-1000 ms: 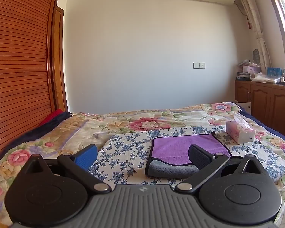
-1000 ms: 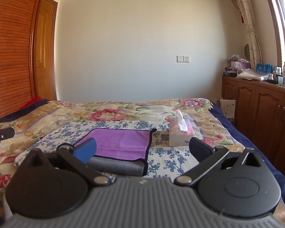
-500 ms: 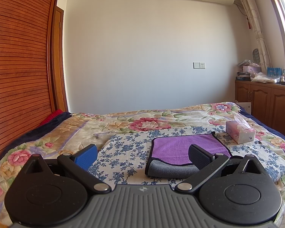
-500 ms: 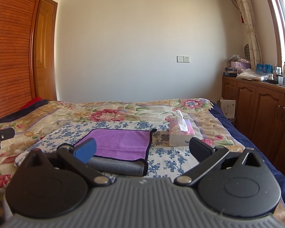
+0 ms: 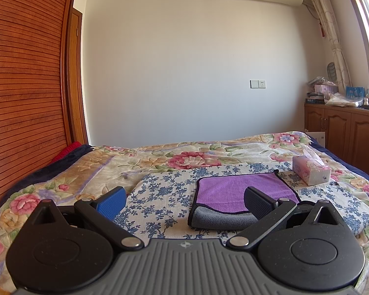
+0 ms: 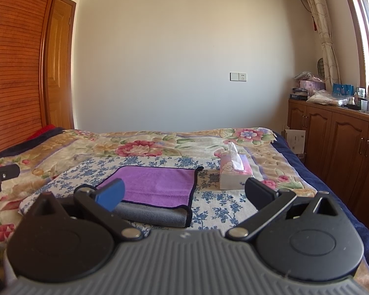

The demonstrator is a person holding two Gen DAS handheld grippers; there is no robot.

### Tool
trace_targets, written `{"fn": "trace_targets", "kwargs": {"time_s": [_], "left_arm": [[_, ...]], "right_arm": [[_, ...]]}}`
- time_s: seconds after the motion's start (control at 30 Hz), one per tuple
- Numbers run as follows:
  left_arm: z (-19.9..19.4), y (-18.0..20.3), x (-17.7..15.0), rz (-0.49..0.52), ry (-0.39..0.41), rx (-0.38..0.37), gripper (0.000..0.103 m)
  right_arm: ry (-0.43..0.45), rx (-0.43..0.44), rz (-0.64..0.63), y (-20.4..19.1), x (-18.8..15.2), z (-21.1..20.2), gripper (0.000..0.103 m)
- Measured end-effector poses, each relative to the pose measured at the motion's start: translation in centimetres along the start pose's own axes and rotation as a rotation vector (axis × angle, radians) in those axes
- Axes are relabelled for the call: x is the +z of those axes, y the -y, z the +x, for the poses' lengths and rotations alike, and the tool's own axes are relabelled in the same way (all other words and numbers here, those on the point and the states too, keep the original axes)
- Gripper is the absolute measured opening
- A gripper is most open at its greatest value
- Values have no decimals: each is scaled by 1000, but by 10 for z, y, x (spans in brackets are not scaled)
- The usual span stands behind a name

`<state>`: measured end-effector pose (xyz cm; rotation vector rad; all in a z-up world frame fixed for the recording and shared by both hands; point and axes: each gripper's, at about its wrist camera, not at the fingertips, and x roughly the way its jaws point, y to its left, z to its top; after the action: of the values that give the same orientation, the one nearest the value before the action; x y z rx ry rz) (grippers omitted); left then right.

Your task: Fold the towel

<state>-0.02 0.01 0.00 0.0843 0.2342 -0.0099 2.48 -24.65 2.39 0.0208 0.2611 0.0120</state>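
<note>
A purple towel with a grey underside (image 5: 228, 191) lies folded on a blue-flowered white cloth (image 5: 164, 191) on the bed; it also shows in the right wrist view (image 6: 155, 184). Its grey folded edge faces me. My left gripper (image 5: 184, 201) is open and empty, held short of the towel, which lies toward its right finger. My right gripper (image 6: 184, 194) is open and empty, also short of the towel, which lies toward its left finger. Part of the left gripper (image 6: 0, 177) shows at the far left of the right wrist view.
A pink tissue box (image 5: 311, 172) stands right of the towel, also in the right wrist view (image 6: 235, 174). The bed has a floral cover (image 5: 192, 157). Wooden cabinets (image 6: 337, 147) line the right wall; a slatted wooden wardrobe (image 5: 24, 98) stands left.
</note>
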Motion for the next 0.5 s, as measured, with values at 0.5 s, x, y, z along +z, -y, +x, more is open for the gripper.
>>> {"fn": "trace_targets", "kwargs": {"time_s": [0.5], "left_arm": [[0, 0, 0, 1, 0, 1, 103]], "right_arm": [[-1, 2, -4, -1, -2, 0, 103]]}}
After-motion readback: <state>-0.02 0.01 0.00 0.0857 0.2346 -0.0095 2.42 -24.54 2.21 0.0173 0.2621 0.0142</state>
